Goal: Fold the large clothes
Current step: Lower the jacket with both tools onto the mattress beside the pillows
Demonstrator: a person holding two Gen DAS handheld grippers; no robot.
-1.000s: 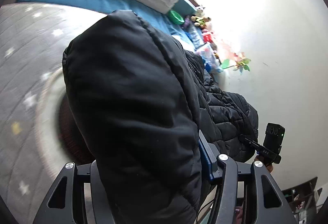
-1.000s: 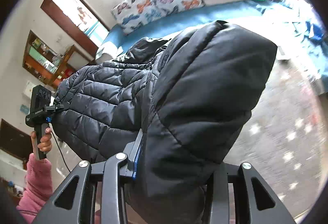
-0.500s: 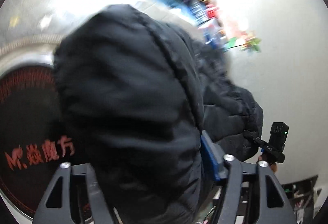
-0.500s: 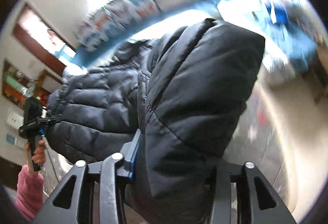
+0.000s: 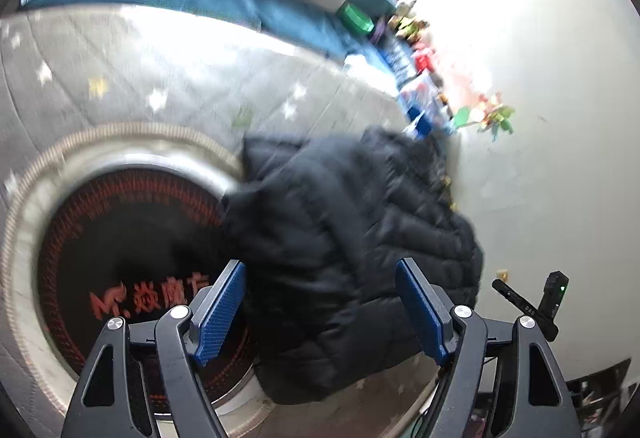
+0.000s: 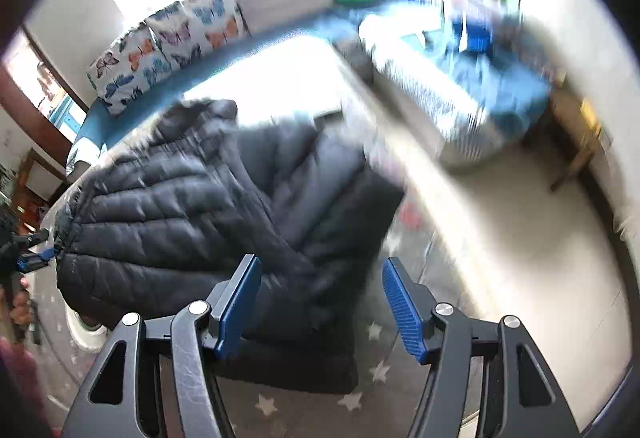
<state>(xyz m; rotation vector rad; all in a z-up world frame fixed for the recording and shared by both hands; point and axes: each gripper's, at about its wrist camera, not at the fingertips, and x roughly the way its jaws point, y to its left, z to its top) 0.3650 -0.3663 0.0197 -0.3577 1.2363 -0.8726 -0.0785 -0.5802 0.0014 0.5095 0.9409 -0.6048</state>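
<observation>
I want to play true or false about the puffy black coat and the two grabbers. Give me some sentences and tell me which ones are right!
1. The left gripper has its jaws open with nothing between them. True.
2. The right gripper is squeezing the black coat. False: its jaws are open and the coat lies beyond them.
3. The coat is quilted and black. True.
4. The coat is hanging on the white wall. False: it lies down on the grey star mat, partly over the round rug.
5. The butterfly cushions are plain red. False: they are white with coloured butterflies.
</observation>
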